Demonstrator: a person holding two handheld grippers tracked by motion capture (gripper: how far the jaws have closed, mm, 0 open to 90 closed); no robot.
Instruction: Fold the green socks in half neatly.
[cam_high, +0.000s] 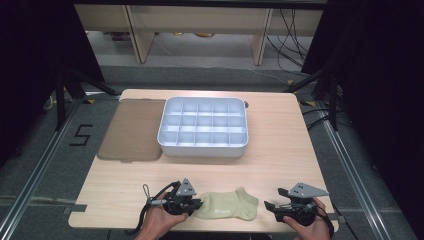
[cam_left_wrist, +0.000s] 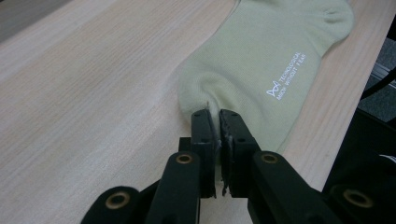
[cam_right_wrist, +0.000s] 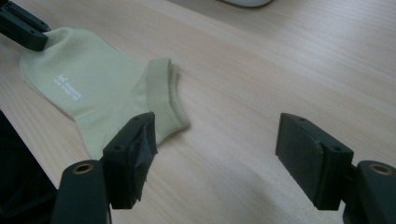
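Pale green sock (cam_left_wrist: 261, 60) fabric is pinched thinly at the toe by the left gripper (cam_left_wrist: 214, 122), so it may be lost when lifted, while the right gripper (cam_right_wrist: 219, 140) is held open, empty.

We saw the left gripper (cam_left_wrist: 214, 122) with its two black jaws drawn together on a pinch of the pale green sock (cam_left_wrist: 261, 65), the fabric puckered up between the tips. The sock lay flat on the light wooden table (cam_left_wrist: 93, 102), stretching away from the jaws toward the upper right, close to the table's edge. Small white lettering (cam_left_wrist: 287, 77) showed on its near side.
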